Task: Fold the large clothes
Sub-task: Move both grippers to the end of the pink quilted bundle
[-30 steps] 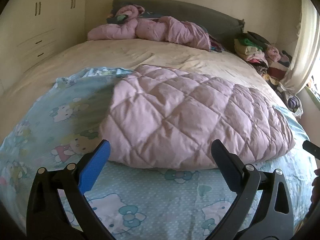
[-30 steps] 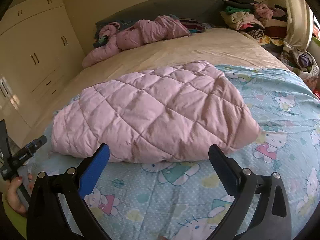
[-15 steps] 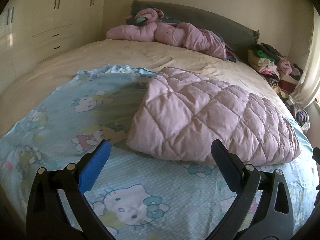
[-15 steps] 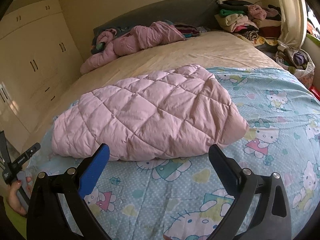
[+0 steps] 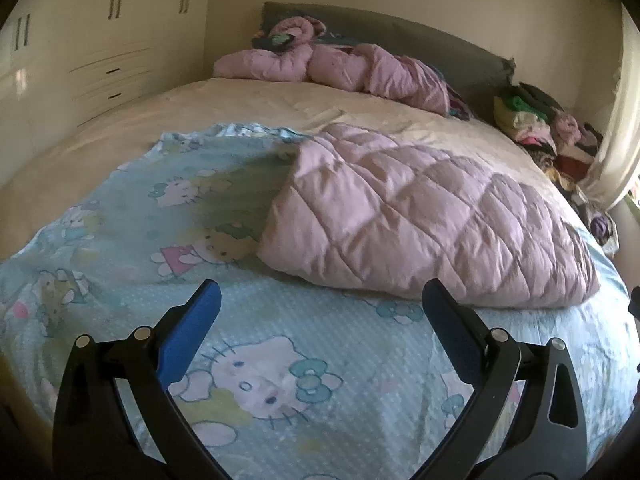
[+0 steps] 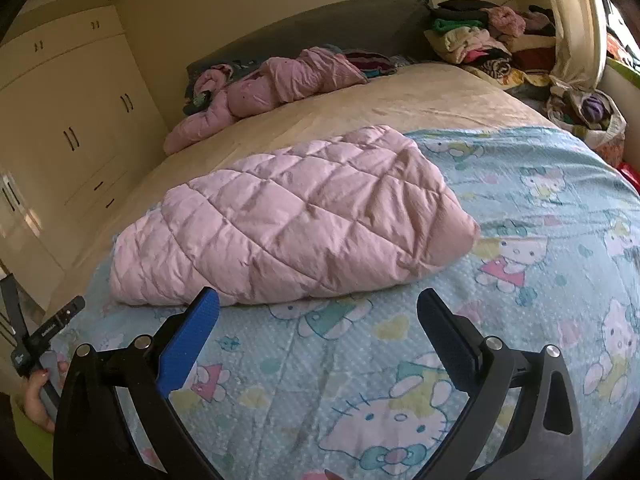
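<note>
A pink quilted puffy garment (image 5: 420,216) lies folded into a compact bundle on a light blue cartoon-cat sheet (image 5: 280,360) on the bed. It also shows in the right wrist view (image 6: 296,216). My left gripper (image 5: 320,300) is open and empty, held above the sheet in front of the bundle, apart from it. My right gripper (image 6: 318,306) is open and empty, just in front of the bundle's near edge. The left gripper's handle and the hand holding it show at the lower left of the right wrist view (image 6: 44,344).
Another pink puffy garment (image 5: 328,64) lies crumpled by the grey headboard (image 5: 400,36). A pile of mixed clothes (image 6: 488,44) sits at the bed's far right corner beside a curtain. Cream wardrobes (image 6: 68,120) line the left wall. The beige bedspread (image 5: 200,120) lies beyond the sheet.
Both grippers have drawn back from the folded bundle and stayed open. The left view has swung left, so the bundle sits further right. The bundle has not moved.
</note>
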The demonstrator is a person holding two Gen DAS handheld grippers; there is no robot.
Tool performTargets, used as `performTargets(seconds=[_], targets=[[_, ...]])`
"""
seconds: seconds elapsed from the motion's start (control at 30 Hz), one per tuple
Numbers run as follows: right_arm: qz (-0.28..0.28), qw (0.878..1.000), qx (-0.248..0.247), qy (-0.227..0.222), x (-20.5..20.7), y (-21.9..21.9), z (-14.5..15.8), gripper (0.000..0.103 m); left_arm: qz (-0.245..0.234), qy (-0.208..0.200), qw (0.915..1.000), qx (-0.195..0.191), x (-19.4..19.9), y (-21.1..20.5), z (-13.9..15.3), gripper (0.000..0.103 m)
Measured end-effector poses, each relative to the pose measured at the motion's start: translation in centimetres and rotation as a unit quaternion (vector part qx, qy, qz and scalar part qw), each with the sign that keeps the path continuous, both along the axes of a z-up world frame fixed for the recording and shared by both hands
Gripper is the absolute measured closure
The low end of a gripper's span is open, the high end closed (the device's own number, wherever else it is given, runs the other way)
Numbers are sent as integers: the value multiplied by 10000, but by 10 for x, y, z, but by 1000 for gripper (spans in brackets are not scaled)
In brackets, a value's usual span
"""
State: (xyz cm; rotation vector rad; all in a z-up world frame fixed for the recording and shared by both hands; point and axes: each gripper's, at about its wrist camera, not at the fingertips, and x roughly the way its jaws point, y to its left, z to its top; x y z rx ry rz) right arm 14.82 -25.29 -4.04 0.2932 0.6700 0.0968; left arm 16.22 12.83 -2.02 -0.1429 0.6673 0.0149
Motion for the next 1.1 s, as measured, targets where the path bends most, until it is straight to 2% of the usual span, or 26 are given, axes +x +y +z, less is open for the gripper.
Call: performTargets(seconds=[0.1,0.27,0.5,0.67,1.1], targets=[[-99,9999,110,69,-4,-9,-8,4,-147,146,9997,-98,3,-8,-8,9],[-262,9991,261,190,-4,-23,-22,4,-167,386,9991,81,10,-18,-22,9],[-477,9964,582,389,6,-42,-43,4,15,676,9977,60,19,-13,-36,9],[-568,9937,799,545,17,-53,-56,4,207,794,9966,-105,25,-2,-43,9],[-880,9819,1390,937,53,-88,-84,4,456,984,9938,-235,43,13,-50,9]])
